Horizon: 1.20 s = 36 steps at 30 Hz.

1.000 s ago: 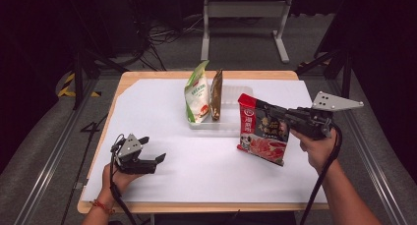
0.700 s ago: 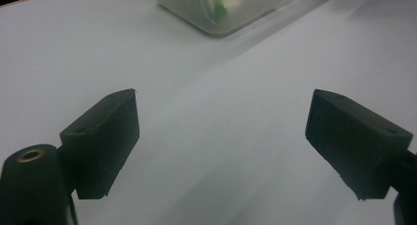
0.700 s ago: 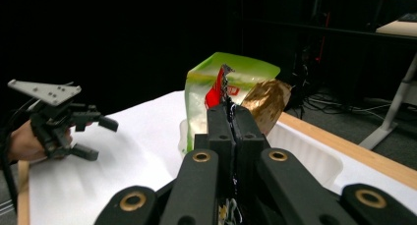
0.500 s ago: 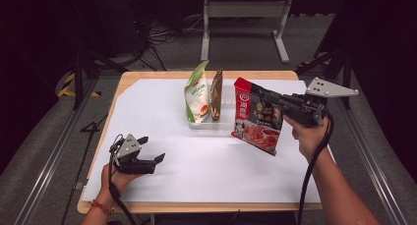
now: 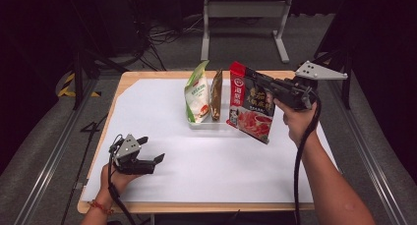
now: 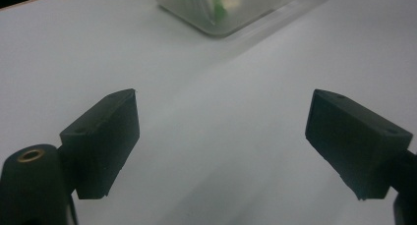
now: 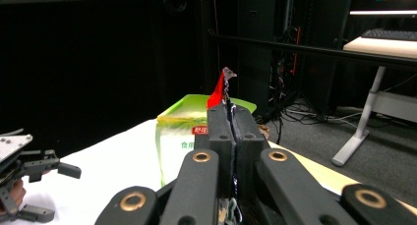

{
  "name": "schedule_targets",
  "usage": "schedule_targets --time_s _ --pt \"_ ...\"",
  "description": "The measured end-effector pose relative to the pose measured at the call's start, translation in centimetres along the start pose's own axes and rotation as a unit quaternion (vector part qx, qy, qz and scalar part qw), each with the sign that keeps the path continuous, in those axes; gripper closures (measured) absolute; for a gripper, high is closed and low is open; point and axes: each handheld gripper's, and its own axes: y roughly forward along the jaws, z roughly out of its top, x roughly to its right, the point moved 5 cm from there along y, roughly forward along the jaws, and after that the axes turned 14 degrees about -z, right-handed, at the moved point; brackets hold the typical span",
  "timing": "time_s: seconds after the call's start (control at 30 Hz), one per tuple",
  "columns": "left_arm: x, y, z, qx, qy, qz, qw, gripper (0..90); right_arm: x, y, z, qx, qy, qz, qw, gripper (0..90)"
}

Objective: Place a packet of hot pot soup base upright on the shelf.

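Jaws of the right gripper (image 5: pixel 255 82) are pressed together on the upper edge of a red pouch (image 5: pixel 250 109), pinching it; in the right gripper view the two black jaws meet with only the thin edge of the pouch (image 7: pixel 221 90) sticking up between them. The pouch hangs tilted in the air, its top leaning toward the far side of the table and its lower corner just above the white sheet (image 5: pixel 221 171), right beside a clear tray (image 5: pixel 206 124). It may be touching the tray's right end, but I cannot tell for sure.

In the tray stand two other bags, upright and close together: a green and white bag (image 5: pixel 197 95) on the left and a slim brown packet (image 5: pixel 216 95) next to it, between the green bag and the red pouch. The green bag (image 7: pixel 182 136) also shows behind the right gripper's jaws.

Well apart from all this, near the front left corner of the table (image 5: pixel 123 82), the left gripper (image 5: pixel 152 158) rests low over the white sheet in the person's left hand (image 5: pixel 115 178). Its jaws are spread wide with nothing between them, and a corner of the clear tray (image 6: pixel 221 14) shows beyond them.
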Motion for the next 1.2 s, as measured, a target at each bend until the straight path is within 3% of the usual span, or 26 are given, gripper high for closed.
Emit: schedule_targets --time_s 0.13,0.53,1.2 --pt "0.0 -0.1 0.0 0.001 -0.002 0.000 1.0000 13.8 -0.3 1.0 0.1 -0.004 -0.008 -0.009 0.9999 88.9" --pt "0.2 0.0 0.0 -0.002 0.005 0.000 1.0000 13.8 0.3 3.6 0.3 -0.011 0.000 -0.035 0.9993 88.8" --pt "0.0 -0.2 0.1 0.004 0.005 0.017 0.9998 12.2 1.7 6.1 0.3 -0.018 0.021 -0.067 0.9974 88.8"
